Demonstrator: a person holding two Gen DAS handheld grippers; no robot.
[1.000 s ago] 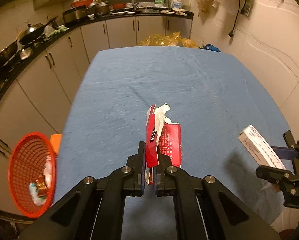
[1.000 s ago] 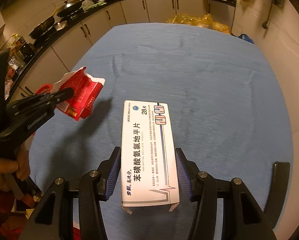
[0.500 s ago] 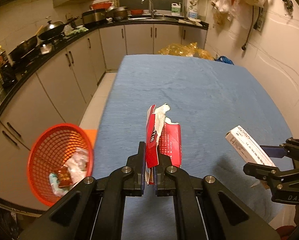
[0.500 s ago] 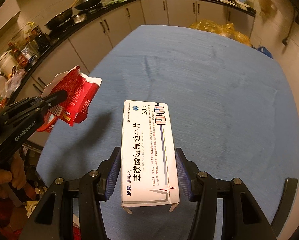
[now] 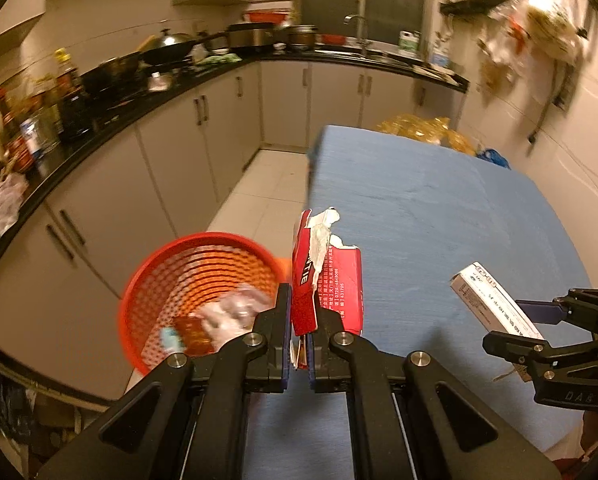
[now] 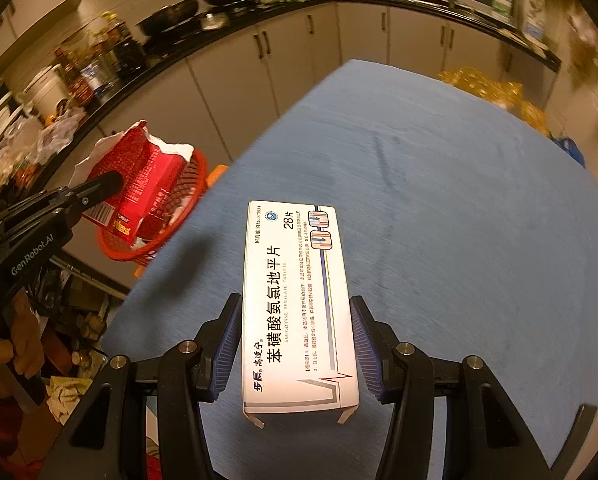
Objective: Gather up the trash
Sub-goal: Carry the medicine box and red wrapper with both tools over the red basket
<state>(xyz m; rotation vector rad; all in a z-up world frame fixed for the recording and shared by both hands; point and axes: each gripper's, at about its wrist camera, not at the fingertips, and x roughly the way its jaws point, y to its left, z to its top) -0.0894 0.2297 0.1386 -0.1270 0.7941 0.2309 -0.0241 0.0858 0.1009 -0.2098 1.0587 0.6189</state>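
Observation:
My left gripper is shut on a torn red carton and holds it upright over the table's left edge, just right of the red mesh basket. That basket stands on the floor beside the table and holds several pieces of trash. From the right wrist view the red carton hangs in front of the basket, gripped by the left gripper. My right gripper is shut on a white medicine box above the blue table. The left wrist view shows this box at the right.
The blue-covered table fills the right side. White kitchen cabinets under a black counter with pans and bottles run along the left and back. Yellow bags lie beyond the table's far end. A person's hand holds the left gripper.
Both grippers have swung left toward the table's edge, each still gripping its item. The red basket now sits much closer to the red carton in both views.

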